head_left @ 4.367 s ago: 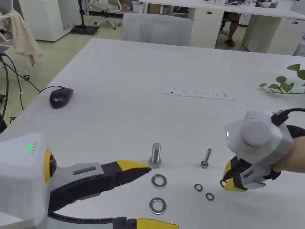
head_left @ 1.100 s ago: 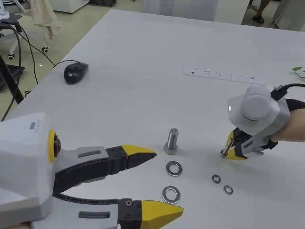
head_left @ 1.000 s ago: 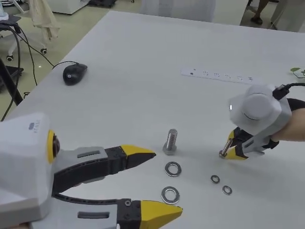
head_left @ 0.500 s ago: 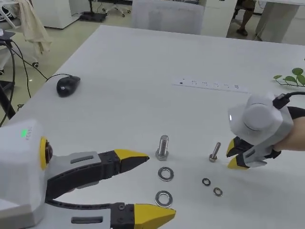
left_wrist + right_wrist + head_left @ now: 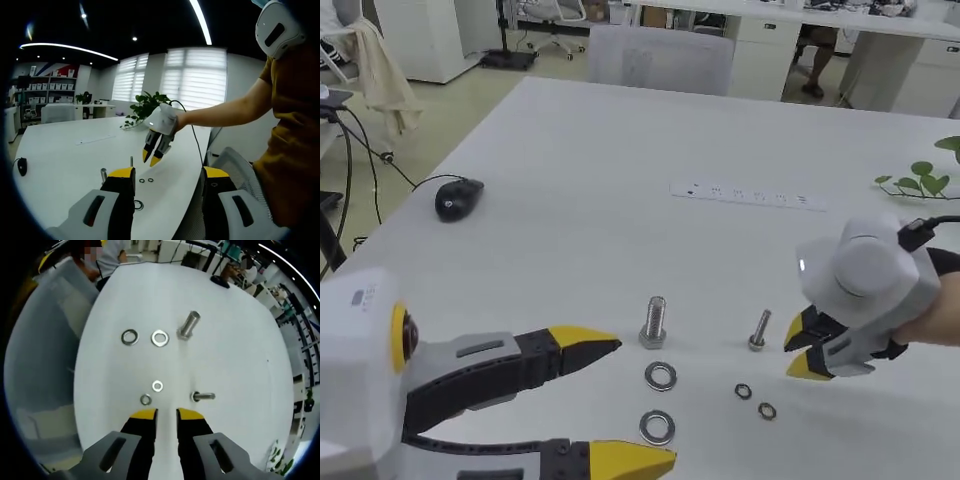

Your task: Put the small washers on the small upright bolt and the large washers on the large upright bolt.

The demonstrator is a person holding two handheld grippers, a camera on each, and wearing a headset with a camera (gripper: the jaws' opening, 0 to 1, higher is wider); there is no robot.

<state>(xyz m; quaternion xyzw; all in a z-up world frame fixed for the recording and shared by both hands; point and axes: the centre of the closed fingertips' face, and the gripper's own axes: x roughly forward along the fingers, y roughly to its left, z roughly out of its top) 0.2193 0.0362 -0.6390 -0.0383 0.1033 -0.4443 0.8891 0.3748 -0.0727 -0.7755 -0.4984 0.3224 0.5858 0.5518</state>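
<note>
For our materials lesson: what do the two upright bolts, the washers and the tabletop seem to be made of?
Large bolt and small bolt: likely steel, silvery-grey with a dull sheen. Large washers and small washers: probably plated steel, brighter glints. Tabletop: white matt surface, perhaps laminate; unclear.

L claw (image 5: 638, 403) level, jaws wide apart; R claw (image 5: 796, 352) angled down, jaws slightly apart.
</note>
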